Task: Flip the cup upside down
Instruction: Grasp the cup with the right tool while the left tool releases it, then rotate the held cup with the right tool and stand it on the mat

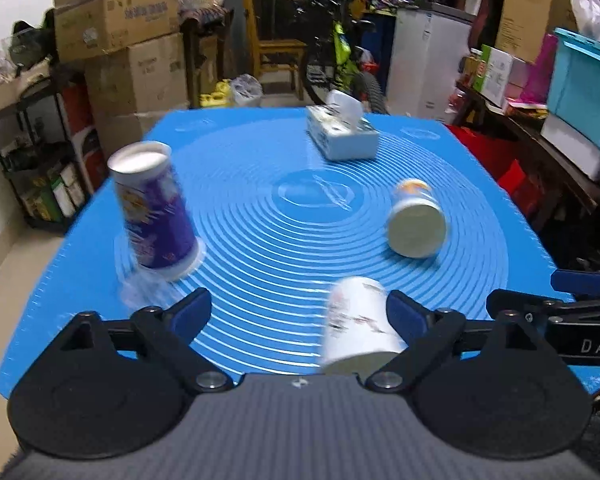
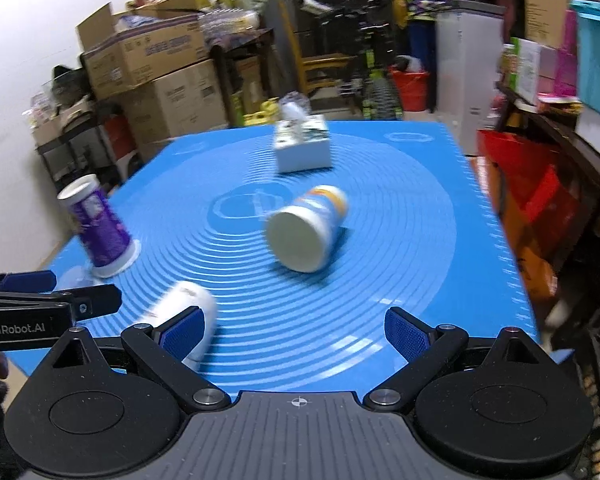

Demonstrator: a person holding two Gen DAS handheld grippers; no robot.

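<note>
A white printed cup (image 1: 356, 322) lies on its side on the blue mat (image 1: 284, 248), between my left gripper's (image 1: 300, 310) open jaws, close to the right finger. It also shows in the right wrist view (image 2: 188, 312), partly behind my right gripper's left finger. A purple cup (image 1: 152, 212) stands mouth down at the left, also in the right wrist view (image 2: 102, 232). A white and orange cup (image 1: 416, 220) lies on its side right of centre, base toward me, also in the right wrist view (image 2: 306, 232). My right gripper (image 2: 296, 330) is open and empty.
A tissue box (image 1: 342, 136) stands at the far middle of the mat, also in the right wrist view (image 2: 302, 148). Cardboard boxes (image 1: 128, 40), a chair, a bicycle and shelves crowd the room behind. The mat's edges drop off left and right.
</note>
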